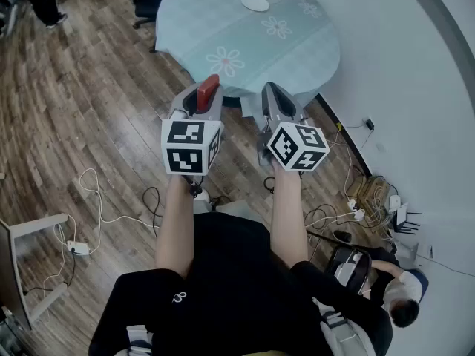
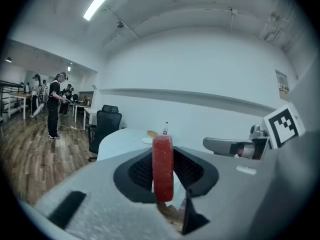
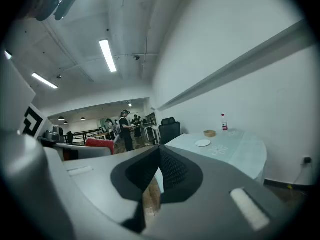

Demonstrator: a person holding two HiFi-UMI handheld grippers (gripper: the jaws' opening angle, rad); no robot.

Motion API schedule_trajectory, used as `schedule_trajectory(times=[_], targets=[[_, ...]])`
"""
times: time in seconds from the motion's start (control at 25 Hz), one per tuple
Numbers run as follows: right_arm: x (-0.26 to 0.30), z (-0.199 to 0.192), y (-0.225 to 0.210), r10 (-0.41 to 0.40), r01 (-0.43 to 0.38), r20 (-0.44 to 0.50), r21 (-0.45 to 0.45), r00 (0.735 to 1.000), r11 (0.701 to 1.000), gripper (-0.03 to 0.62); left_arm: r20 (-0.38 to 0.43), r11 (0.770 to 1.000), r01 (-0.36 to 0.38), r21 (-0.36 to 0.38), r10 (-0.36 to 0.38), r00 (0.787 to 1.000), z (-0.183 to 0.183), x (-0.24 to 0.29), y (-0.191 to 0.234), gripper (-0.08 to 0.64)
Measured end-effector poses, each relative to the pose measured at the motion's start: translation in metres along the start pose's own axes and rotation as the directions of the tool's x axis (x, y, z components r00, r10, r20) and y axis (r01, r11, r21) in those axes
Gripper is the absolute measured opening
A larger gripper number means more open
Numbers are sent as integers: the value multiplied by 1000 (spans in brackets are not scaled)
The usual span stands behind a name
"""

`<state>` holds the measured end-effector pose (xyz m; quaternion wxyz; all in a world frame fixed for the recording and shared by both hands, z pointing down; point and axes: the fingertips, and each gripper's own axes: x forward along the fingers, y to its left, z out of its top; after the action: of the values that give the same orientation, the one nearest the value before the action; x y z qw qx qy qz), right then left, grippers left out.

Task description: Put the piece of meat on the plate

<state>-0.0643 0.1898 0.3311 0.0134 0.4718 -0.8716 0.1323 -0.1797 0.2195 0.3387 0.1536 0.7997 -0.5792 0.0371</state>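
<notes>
Red meat slab [image 2: 163, 168] sits clamped in left tool [image 1: 203, 95]; right tool [image 3: 159, 159] closed, empty; round floral-clothed surface [image 1: 215, 28] far across wooden floor [image 1: 74, 102].

Wood-plank floor [image 1: 74, 87] underfoot, cables [image 1: 361, 196] tangled by the skirting. Ahead, a round table [image 1: 200, 21] in pale floral cloth. White wall [image 2: 200, 69] behind it, black office chair [image 2: 106, 125] alongside, strip light [image 2: 101, 1] glowing overhead.
</notes>
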Motion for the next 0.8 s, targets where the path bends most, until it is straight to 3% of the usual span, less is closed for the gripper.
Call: schedule_trajectory(times=[0.36,0.8], targets=[[-4,-1,3,34,-38,55,69,998,997,6,-12,999,31,-11,-31,999,-9,4,-1,86],[-17,31,-17,-10,7,105,29,994,1000,6,21,995,93,-25,-93,995,14,23,-14,86]])
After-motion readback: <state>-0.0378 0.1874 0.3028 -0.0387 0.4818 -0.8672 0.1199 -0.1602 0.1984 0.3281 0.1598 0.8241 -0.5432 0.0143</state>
